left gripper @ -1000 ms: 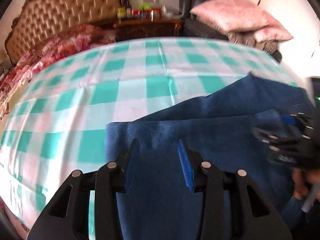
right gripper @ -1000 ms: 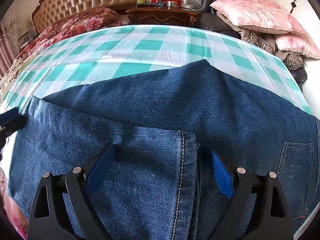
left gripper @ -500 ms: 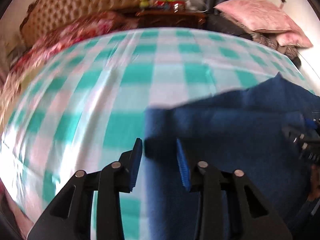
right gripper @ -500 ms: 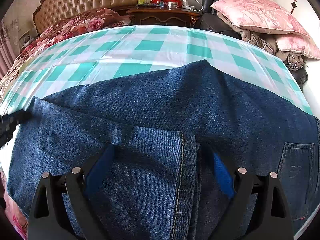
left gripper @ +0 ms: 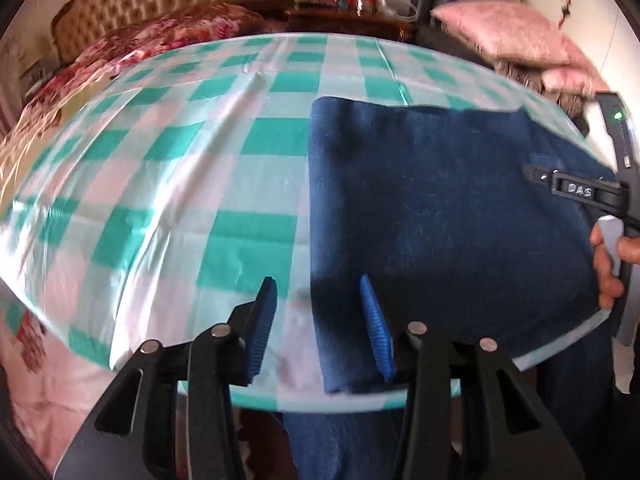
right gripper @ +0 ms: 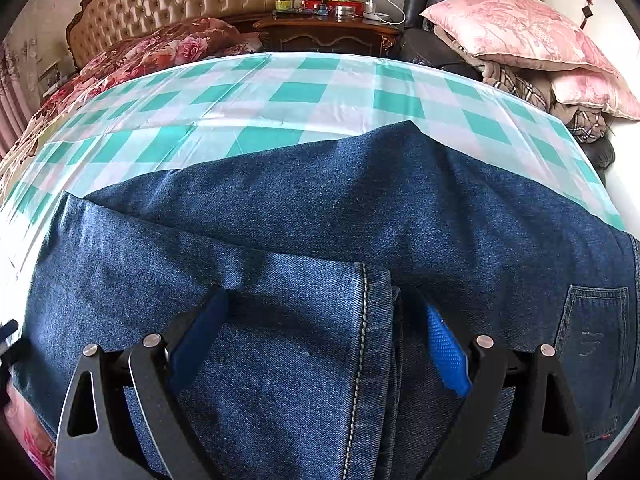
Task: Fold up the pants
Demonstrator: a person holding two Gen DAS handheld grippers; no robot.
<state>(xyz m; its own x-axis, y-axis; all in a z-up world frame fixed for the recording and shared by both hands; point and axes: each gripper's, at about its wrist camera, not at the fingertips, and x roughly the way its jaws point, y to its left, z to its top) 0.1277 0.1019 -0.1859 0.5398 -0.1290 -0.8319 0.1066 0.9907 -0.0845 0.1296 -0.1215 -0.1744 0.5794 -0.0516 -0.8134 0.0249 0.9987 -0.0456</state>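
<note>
- Pants point(right gripper: 320, 216) of blue denim are laid folded on a table draped in a green-and-white checked cloth point(right gripper: 304, 92); one part hangs over the table's near edge.
- Behind the table a tufted headboard point(right gripper: 192, 0), a floral quilt point(right gripper: 160, 48), a dark wooden nightstand point(right gripper: 328, 36) and pink pillows point(right gripper: 512, 28) are seen.
- The left gripper point(left gripper: 316, 320) is held over the pants' left edge, its jaws spread and just opened further; only the right finger overlaps the denim, and nothing is pinched.
- A second ago that gripper was centred over the denim; more bare checked cloth is now shown to the left of the pants.
- The right gripper point(right gripper: 324, 332) has not shifted; a folded hem lies between its wide jaws, but whether the pads press on it cannot be told.
- The left view is blurred; a hand point(left gripper: 608, 268) on the right gripper's handle is cut off at the frame edge.
</note>
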